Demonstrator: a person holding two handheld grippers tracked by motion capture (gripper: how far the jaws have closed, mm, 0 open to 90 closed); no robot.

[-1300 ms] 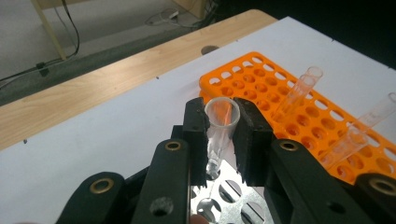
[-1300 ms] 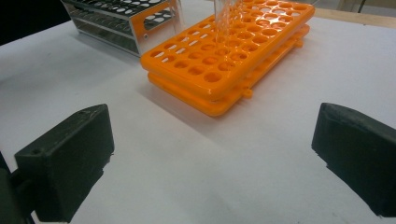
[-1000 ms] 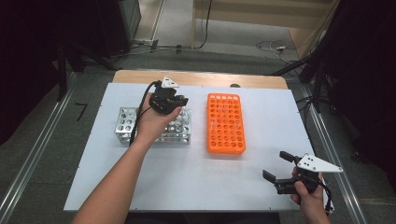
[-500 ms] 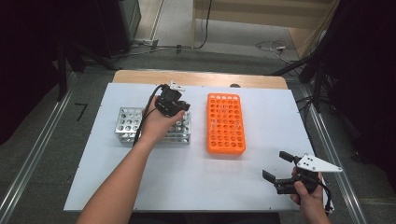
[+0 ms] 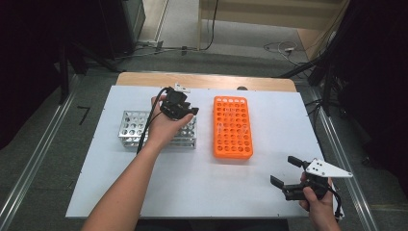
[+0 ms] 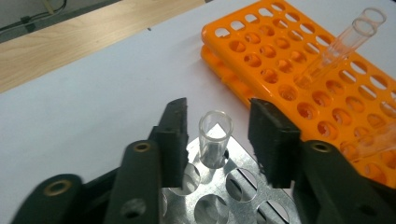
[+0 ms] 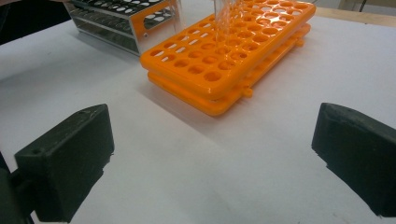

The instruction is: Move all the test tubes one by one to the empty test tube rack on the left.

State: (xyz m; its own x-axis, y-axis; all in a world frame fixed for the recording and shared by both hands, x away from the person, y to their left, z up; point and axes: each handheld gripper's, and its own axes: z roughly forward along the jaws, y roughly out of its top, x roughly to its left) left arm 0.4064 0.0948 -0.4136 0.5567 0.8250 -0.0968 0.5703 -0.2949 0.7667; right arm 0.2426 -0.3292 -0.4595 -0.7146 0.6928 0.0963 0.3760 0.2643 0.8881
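- High view: the left hand-held gripper (image 5: 191,109) hangs over the right end of the metal rack (image 5: 130,129), while the right hand-held gripper (image 5: 287,174) sits low near the counter's (image 5: 192,183) front right corner, well apart from both racks.
- In the left gripper view the left hand-held gripper's jaws have just been opening; they now stand partly apart, one on each side of a clear glass tube (image 6: 215,138), with a gap on both sides, so neither pad presses on it.
- That tube stands upright in a corner hole of the metal rack.
- The right hand-held gripper is wide open and holds nothing; in the right gripper view bare white counter lies between its jaws.
- The orange rack (image 5: 233,126) lies just right of the metal rack, and at least one clear tube (image 6: 334,53) stands tilted in it.
- The counter is a white sheet with a wooden strip (image 5: 207,81) along its far edge.
- Beyond it, grey floor (image 5: 240,33) with cables, and dark surroundings on both sides.
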